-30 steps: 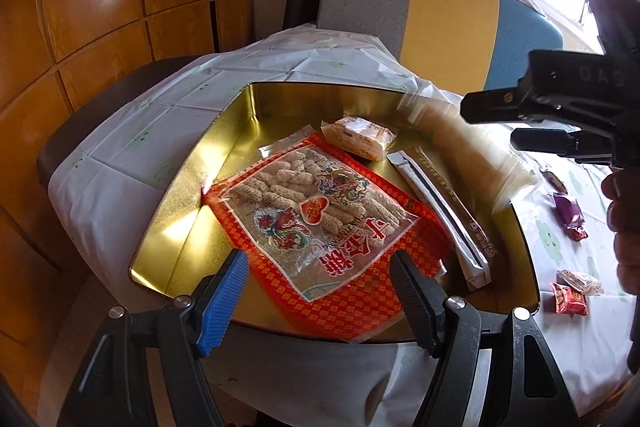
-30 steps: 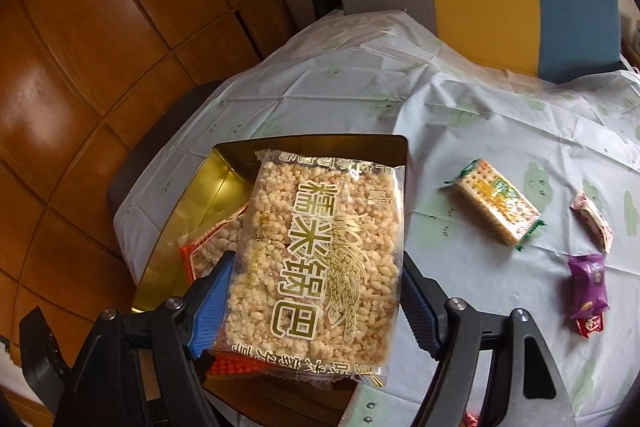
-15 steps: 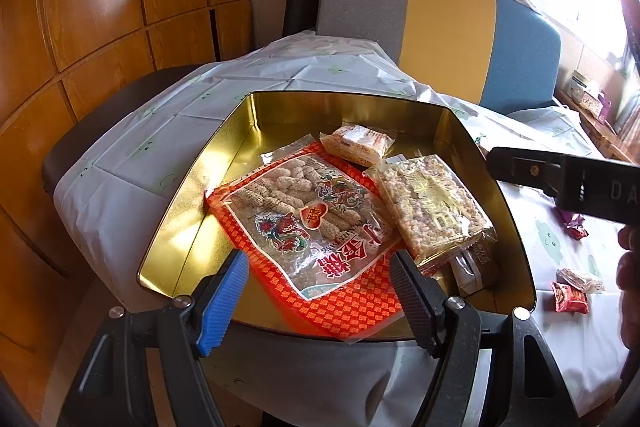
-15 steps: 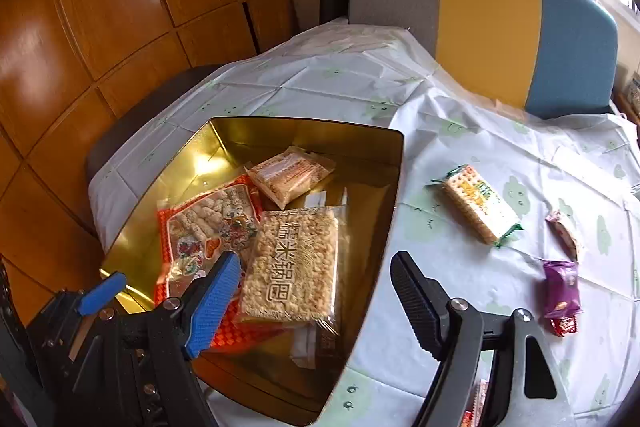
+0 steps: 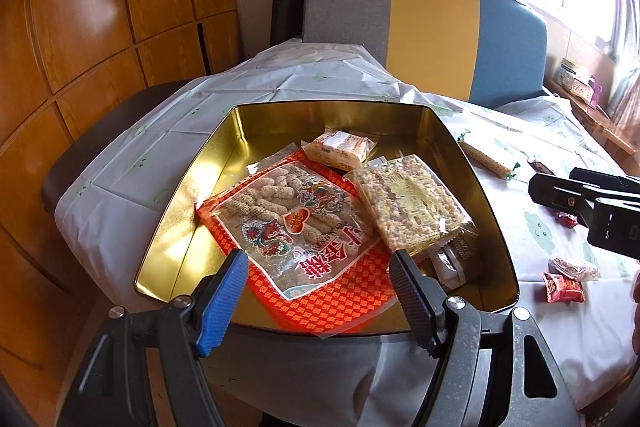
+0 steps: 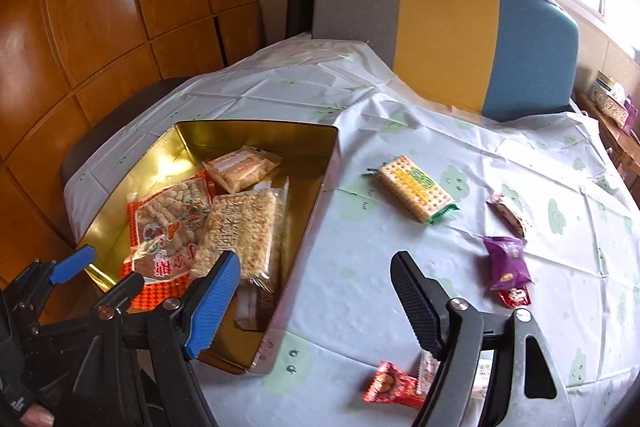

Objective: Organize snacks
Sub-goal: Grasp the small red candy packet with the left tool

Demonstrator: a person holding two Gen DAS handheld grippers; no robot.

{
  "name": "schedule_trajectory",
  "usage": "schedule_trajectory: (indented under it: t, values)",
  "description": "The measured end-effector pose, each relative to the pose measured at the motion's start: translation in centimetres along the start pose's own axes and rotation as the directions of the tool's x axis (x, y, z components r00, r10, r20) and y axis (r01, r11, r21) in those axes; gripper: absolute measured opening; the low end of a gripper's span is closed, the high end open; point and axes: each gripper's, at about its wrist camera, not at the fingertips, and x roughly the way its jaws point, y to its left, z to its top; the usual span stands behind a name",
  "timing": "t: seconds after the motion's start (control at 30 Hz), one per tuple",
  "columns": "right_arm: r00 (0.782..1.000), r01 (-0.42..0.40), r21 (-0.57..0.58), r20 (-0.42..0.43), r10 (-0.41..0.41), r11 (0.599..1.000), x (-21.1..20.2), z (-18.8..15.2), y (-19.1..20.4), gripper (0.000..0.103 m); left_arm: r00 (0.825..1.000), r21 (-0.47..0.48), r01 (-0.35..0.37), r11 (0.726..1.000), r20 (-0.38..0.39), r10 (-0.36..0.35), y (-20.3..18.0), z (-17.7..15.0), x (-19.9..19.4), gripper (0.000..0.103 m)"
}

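A gold tin [image 5: 192, 187] [image 6: 316, 203] holds a red-bordered pack of rice sticks [image 5: 296, 223] [image 6: 168, 219], a puffed-rice pack [image 5: 408, 203] [image 6: 240, 231] and a small wrapped cake [image 5: 340, 147] [image 6: 240, 167]. My left gripper [image 5: 320, 291] is open and empty at the tin's near rim. My right gripper [image 6: 316, 299] is open and empty above the tablecloth, right of the tin. A cracker pack [image 6: 416, 195] [image 5: 486, 155], a purple packet [image 6: 506, 263] and red candies [image 6: 390, 385] [image 5: 564, 287] lie on the cloth.
The table wears a pale cloth with green prints [image 6: 440, 131]. A grey, yellow and blue chair back [image 6: 444, 27] stands behind it. Wooden panels [image 5: 100, 7] line the left wall. A brown-and-white wrapped snack [image 6: 508, 215] lies right of the crackers.
My right gripper let go of the puffed-rice pack, which now lies in the tin, and drew back to the right over the cloth. My left gripper stayed open at the tin's rim.
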Motion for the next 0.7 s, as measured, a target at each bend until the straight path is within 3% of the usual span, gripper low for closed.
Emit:
schedule_trajectory:
  t: [0.3, 0.47, 0.6, 0.7]
  values:
    - [0.997, 0.079, 0.028, -0.019, -0.079, 0.996, -0.8, -1.9, -3.6, 0.079, 0.999, 0.084, 0.031, 0.996, 0.011, -0.032, -2.2, 0.1, -0.4, 0.074]
    - [0.989, 0.149, 0.069, -0.036, -0.147, 0.986, -1.8, -3.1, -7.2, 0.079, 0.996, 0.157, 0.085, 0.984, 0.024, -0.09, -4.3, 0.7, -0.8, 0.074]
    - [0.977, 0.211, 0.137, -0.047, -0.206, 0.968, -3.3, -4.0, -11.1, 0.079, 0.987, 0.244, 0.154, 0.958, 0.014, -0.162, -7.0, 1.0, -0.9, 0.074]
    - [0.967, 0.253, 0.176, -0.061, -0.246, 0.951, -4.3, -4.3, -13.8, 0.079, 0.974, 0.333, 0.218, 0.917, -0.012, -0.227, -9.5, 1.0, -1.1, 0.074]
